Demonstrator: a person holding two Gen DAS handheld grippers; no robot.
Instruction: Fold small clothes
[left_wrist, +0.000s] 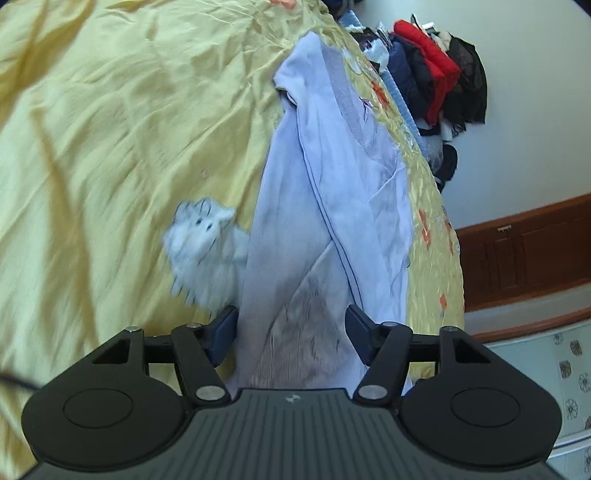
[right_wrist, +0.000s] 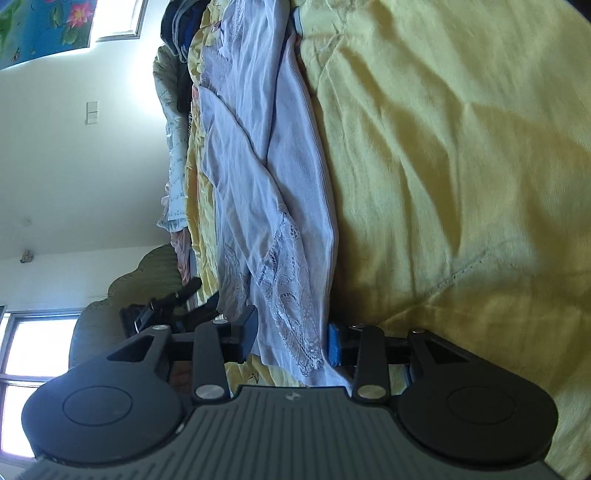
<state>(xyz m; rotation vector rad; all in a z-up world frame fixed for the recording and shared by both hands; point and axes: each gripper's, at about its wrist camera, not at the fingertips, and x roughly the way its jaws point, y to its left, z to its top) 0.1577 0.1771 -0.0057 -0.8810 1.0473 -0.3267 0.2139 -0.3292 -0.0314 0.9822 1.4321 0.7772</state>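
The garment (left_wrist: 332, 206) is light, limp and thin; grip its ends. Left claw (left_wrist: 291, 334) and right claw (right_wrist: 291, 334) straddle it, part-open, neither visibly clamping.

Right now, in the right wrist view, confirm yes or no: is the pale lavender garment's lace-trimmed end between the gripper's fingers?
Yes: the pale lavender garment runs its lace-trimmed end between the right gripper fingers.
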